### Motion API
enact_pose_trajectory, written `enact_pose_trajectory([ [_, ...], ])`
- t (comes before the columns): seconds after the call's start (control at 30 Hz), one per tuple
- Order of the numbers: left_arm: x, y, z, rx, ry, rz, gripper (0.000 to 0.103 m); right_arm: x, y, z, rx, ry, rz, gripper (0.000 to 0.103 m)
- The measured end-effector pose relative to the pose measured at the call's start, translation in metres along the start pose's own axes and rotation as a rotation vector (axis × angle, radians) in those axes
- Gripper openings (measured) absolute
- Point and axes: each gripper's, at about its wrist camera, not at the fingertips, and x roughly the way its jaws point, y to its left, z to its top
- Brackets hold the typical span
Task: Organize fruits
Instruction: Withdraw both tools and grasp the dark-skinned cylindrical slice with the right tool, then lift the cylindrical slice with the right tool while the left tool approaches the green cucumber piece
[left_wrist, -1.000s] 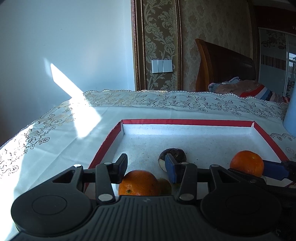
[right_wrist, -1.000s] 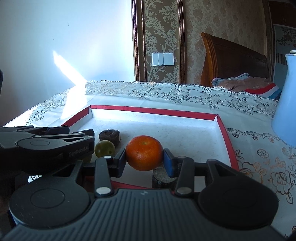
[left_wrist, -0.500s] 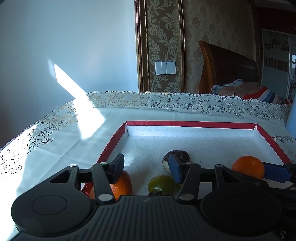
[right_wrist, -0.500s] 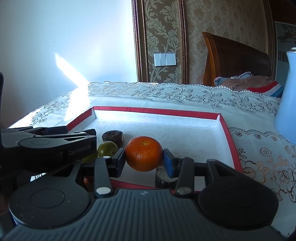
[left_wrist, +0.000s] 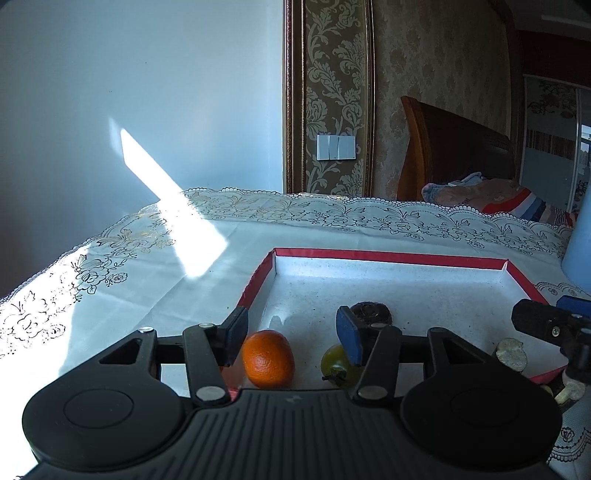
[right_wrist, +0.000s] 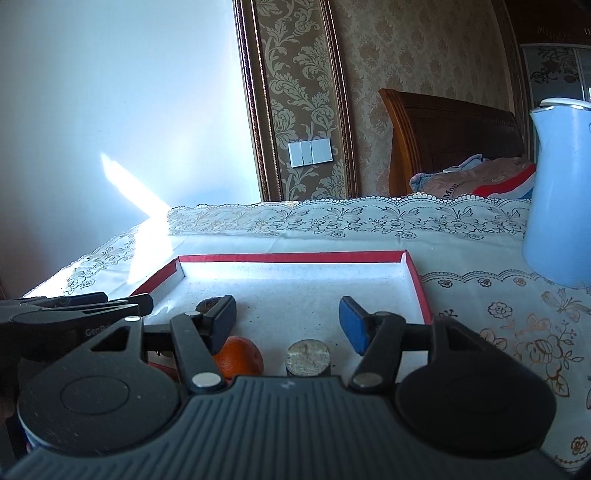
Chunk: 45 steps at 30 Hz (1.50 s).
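Note:
A shallow white tray with a red rim (left_wrist: 388, 255) holds the fruit. In the left wrist view an orange (left_wrist: 268, 359) lies on the tray floor below my left gripper (left_wrist: 292, 334), which is open and touches nothing. A green fruit (left_wrist: 340, 365) and a dark brown fruit (left_wrist: 371, 312) lie by its right finger. In the right wrist view a second orange (right_wrist: 240, 356) rests in the tray under the left finger of my right gripper (right_wrist: 289, 321). Its jaws are opening, with nothing pressed between them. A grey-beige round piece (right_wrist: 308, 356) sits just below them.
A pale blue jug (right_wrist: 557, 192) stands on the lace tablecloth (right_wrist: 498, 332) right of the tray. The left gripper's arm (right_wrist: 74, 314) lies along the tray's left side. A wooden headboard and bedding sit beyond the table's far edge.
The right gripper let go of its orange, which now lies in the tray near the left finger. Both grippers drew back and up from the fruit; the left one's orange stays in the tray.

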Motion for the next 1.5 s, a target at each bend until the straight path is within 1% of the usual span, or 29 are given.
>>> enact_pose_trajectory([
  [0.07, -0.012, 0.011, -0.003, 0.003, -0.017, -0.012, 0.053, -0.013, -0.010, -0.003, 0.023, -0.008, 0.001, 0.060],
  [0.13, -0.024, 0.022, -0.009, 0.007, -0.030, -0.025, 0.060, -0.023, -0.019, -0.008, 0.032, -0.007, -0.003, 0.060],
  [0.17, -0.029, 0.027, -0.013, 0.010, -0.035, -0.029, 0.065, -0.029, -0.024, -0.011, 0.034, -0.005, -0.007, 0.060],
  [0.27, -0.042, 0.038, -0.026, 0.044, -0.047, -0.030, 0.066, -0.043, -0.036, -0.022, 0.040, 0.012, -0.017, 0.060],
  [0.33, -0.048, 0.041, -0.034, 0.074, -0.042, -0.020, 0.066, -0.049, -0.041, -0.032, 0.029, 0.041, -0.031, 0.060],
  [0.43, -0.054, 0.042, -0.046, 0.105, -0.036, -0.030, 0.067, -0.056, -0.044, -0.044, 0.006, 0.079, -0.040, 0.060],
  [0.5, -0.055, 0.039, -0.052, 0.117, -0.030, -0.035, 0.073, -0.057, -0.041, -0.049, -0.020, 0.098, -0.048, 0.058],
  [0.6, -0.056, 0.033, -0.056, 0.135, -0.018, -0.032, 0.073, -0.055, -0.038, -0.052, -0.042, 0.116, -0.055, 0.057],
  [0.67, -0.056, 0.030, -0.055, 0.138, -0.014, -0.033, 0.073, -0.050, -0.037, -0.049, -0.057, 0.129, -0.078, 0.057],
  [0.8, -0.048, 0.023, -0.054, 0.152, 0.032, -0.014, 0.073, -0.035, -0.038, -0.045, -0.064, 0.164, -0.096, 0.057],
  [0.83, -0.045, 0.020, -0.054, 0.161, 0.048, -0.010, 0.073, -0.032, -0.038, -0.044, -0.071, 0.171, -0.097, 0.054],
  [0.87, -0.043, 0.018, -0.053, 0.167, 0.058, -0.012, 0.073, -0.029, -0.037, -0.044, -0.077, 0.181, -0.098, 0.046],
  [0.9, -0.041, 0.016, -0.053, 0.171, 0.062, -0.019, 0.073, -0.025, -0.036, -0.043, -0.084, 0.189, -0.104, 0.043],
  [0.97, -0.039, 0.011, -0.052, 0.182, 0.062, -0.035, 0.073, -0.020, -0.036, -0.042, -0.089, 0.197, -0.113, 0.043],
  [1.03, -0.038, 0.006, -0.051, 0.199, 0.064, -0.052, 0.073, -0.016, -0.037, -0.041, -0.091, 0.209, -0.120, 0.039],
  [1.1, -0.035, 0.000, -0.051, 0.218, 0.070, -0.072, 0.073, -0.012, -0.038, -0.040, -0.095, 0.222, -0.121, 0.039],
  [1.13, -0.034, -0.002, -0.051, 0.227, 0.066, -0.069, 0.073, -0.010, -0.038, -0.040, -0.095, 0.226, -0.119, 0.039],
  [1.17, -0.035, -0.004, -0.051, 0.233, 0.059, -0.066, 0.073, -0.008, -0.039, -0.039, -0.094, 0.230, -0.109, 0.036],
  [1.2, -0.034, -0.005, -0.050, 0.235, 0.055, -0.073, 0.073, -0.008, -0.039, -0.039, -0.094, 0.233, -0.100, 0.030],
  [1.23, -0.034, -0.004, -0.049, 0.230, 0.054, -0.086, 0.073, -0.007, -0.039, -0.039, -0.095, 0.236, -0.092, 0.028],
  [1.37, -0.033, -0.006, -0.049, 0.226, 0.057, -0.099, 0.073, -0.006, -0.038, -0.039, -0.096, 0.233, -0.089, 0.029],
  [1.5, -0.034, -0.002, -0.051, 0.212, 0.061, -0.105, 0.073, -0.011, -0.043, -0.039, -0.060, 0.208, -0.080, 0.029],
])
